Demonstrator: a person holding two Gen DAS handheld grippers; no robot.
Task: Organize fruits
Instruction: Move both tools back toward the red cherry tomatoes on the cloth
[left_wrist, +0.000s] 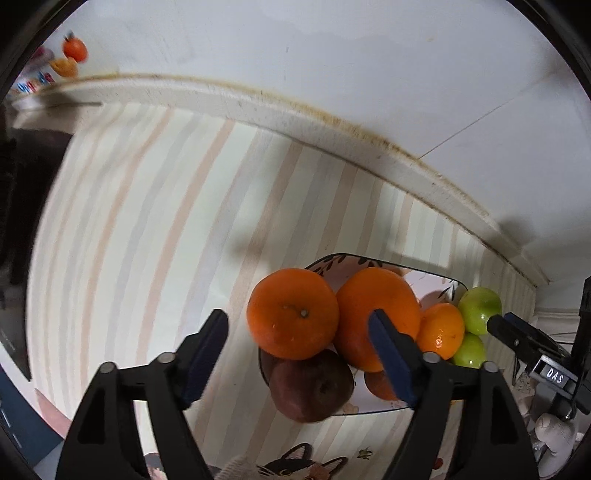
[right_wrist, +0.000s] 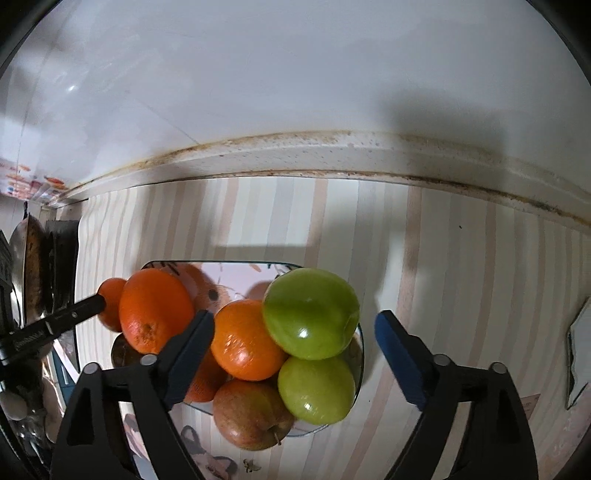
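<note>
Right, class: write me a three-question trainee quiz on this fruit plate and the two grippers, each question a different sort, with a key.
1. True or false: the left gripper is clamped on an orange.
2. How many green apples lie on the plate?
3. Multiple choice: the big green apple sits
A. alone on the striped cloth
B. on top of the pile, between the open fingers of the right gripper
C. under the red apple

Key
1. False: its jaws stand open, no pad pressing on the orange.
2. Two.
3. B.
</note>
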